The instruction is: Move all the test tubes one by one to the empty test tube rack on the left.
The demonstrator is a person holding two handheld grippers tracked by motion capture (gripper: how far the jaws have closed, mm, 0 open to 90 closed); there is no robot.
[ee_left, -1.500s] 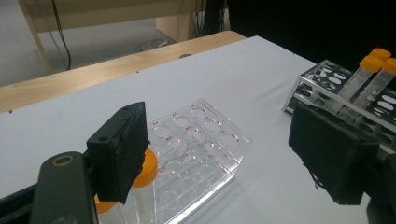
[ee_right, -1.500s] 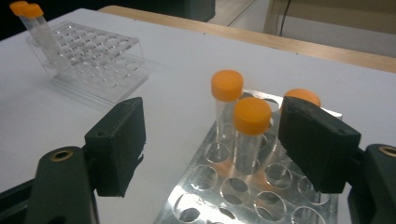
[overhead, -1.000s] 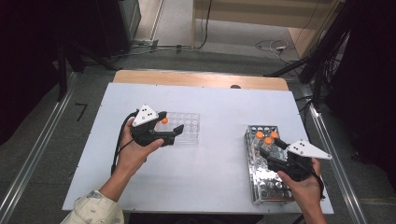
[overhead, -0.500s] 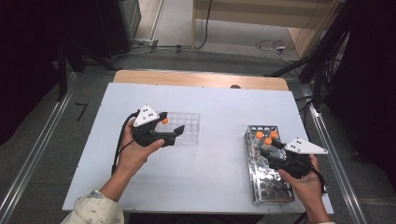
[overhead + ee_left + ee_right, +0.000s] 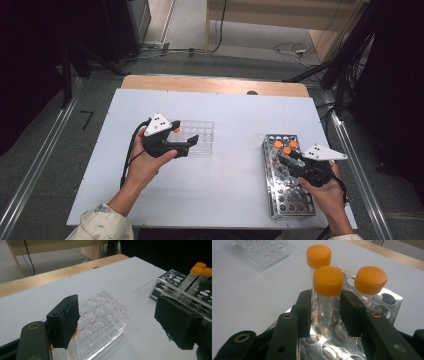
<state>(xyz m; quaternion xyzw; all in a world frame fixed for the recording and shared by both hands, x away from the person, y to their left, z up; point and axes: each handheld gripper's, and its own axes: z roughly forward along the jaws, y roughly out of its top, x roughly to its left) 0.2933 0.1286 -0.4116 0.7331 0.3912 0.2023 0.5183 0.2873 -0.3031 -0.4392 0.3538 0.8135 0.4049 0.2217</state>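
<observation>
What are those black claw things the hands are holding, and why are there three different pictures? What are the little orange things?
A person holds a squeeze-tool in each hand. One camera looks down from above; two more ride on the tools.

On the white table are a clear plastic rack and a metal rack. The orange things are caps on three see-through tubes standing in the metal rack.

The right gripper has just been closing its jaws around the nearest tube, with the pads right at its sides, under the cap. The left gripper stands open by the clear rack, where another orange-capped tube stands beside its jaw.
</observation>
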